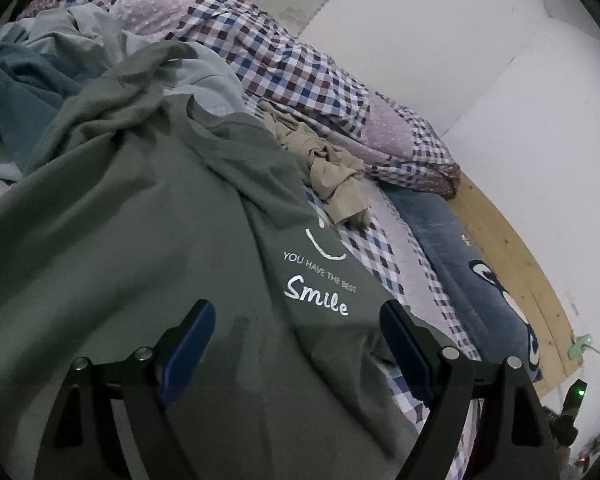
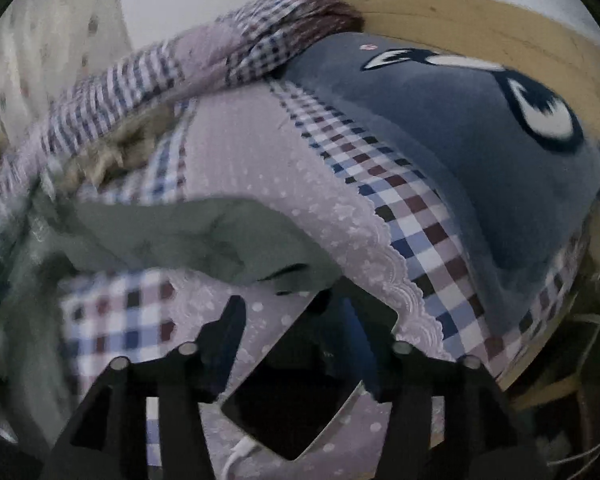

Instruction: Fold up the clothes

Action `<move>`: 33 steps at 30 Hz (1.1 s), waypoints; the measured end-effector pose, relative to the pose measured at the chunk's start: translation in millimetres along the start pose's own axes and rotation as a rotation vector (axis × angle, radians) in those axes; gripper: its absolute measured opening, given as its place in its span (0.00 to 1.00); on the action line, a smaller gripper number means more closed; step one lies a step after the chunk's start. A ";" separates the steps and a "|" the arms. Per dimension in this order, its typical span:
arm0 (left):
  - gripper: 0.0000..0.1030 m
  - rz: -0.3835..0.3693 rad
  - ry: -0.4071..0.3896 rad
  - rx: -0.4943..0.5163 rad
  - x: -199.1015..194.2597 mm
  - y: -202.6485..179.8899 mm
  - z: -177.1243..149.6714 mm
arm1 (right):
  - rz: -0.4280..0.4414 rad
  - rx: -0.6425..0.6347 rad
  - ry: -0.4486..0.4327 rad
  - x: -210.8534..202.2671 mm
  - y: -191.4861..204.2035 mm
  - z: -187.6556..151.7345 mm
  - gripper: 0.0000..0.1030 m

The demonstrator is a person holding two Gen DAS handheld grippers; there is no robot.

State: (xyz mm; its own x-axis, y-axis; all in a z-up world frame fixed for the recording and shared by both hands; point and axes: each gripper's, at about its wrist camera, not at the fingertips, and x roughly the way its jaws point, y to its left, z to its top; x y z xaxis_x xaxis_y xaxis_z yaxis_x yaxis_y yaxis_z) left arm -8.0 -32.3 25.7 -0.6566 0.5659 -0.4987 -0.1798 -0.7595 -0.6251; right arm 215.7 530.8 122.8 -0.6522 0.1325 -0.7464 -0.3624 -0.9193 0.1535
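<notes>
A grey-green T-shirt (image 1: 132, 208) lies spread over the bed (image 1: 384, 256), its white "Smile" print (image 1: 316, 290) facing up near the bed's right edge. The left claw (image 1: 296, 344) hovers over the shirt's near part with its blue-padded fingers (image 1: 188, 344) wide apart — nothing is between them but the cloth lying below. Behind the shirt sits a heap of other clothes: a blue-grey garment (image 1: 16, 92), a pale grey one (image 1: 80, 36), and a crumpled beige piece (image 1: 332, 168) just beside the shirt's far right edge. A checked quilt (image 1: 284, 60) is bunched along the far side of the bed, against the white wall (image 1: 480, 60).

In the blurred right wrist view, the right claw (image 2: 312, 320) stands partly apart and holds nothing; a corner of the grey-green shirt (image 2: 204, 236) lies just ahead of its tips on the checked bedsheet (image 2: 420, 216). A dark phone (image 2: 296, 404) with a white cable (image 2: 240, 456) lies on the sheet under the claw. A blue pillow (image 2: 480, 152) rests by the wooden bed frame (image 2: 500, 28).
</notes>
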 end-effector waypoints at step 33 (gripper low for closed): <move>0.85 -0.050 0.002 -0.063 3.8 0.3 1.6 | 0.017 -0.189 0.229 34.4 66.9 -22.7 0.11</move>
State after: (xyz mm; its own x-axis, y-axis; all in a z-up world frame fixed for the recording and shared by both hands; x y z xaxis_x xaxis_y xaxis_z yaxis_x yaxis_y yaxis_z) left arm -11.7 -30.9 24.6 -0.6464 0.6032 -0.4672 -0.1655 -0.7086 -0.6859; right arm 184.1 465.4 92.7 -0.4819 0.0488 -0.8749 -0.2085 -0.9762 0.0604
